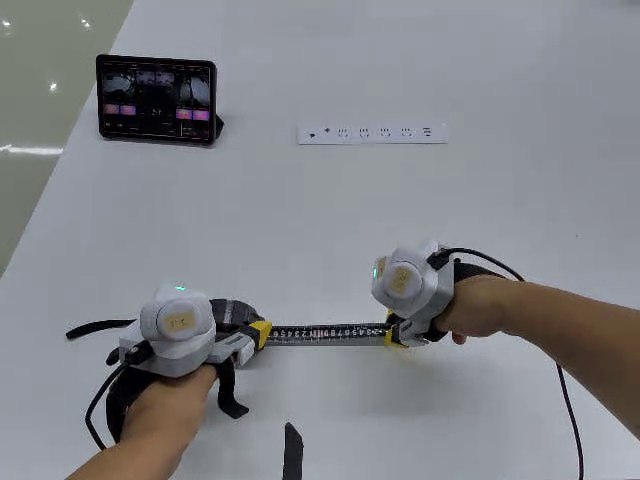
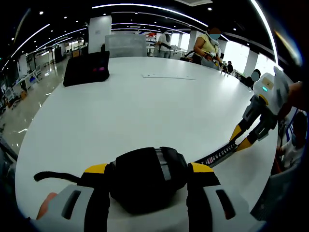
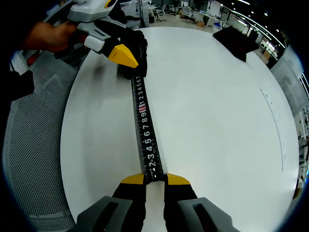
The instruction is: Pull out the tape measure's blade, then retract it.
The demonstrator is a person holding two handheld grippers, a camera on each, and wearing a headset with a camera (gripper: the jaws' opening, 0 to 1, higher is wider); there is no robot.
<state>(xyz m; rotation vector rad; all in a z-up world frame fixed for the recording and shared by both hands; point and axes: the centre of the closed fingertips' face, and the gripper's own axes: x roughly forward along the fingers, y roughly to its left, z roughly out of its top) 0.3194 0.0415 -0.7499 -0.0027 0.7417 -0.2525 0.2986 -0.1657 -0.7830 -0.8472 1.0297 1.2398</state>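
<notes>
My left fingers [image 2: 200, 169] clamp the case [image 2: 145, 188], which rests on the white surface [image 1: 400, 220]. My right fingers [image 3: 178, 180] pinch the blade [image 3: 144, 121] at its tip; it lies straight between both grips, partly out. Pulling further means drawing the right fingers away from the case. A tablet [image 1: 157, 98] and power strip [image 1: 372, 133] sit well beyond.

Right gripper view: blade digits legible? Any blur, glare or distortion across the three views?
Right gripper view: blade digits sharp near the jaws, the left gripper soft at the top, table edge bowed by the fisheye. Left gripper view: tape measure case dark with little detail, ceiling light strips curved. Head view: even light, faint shadows, glare spots on the floor.
</notes>
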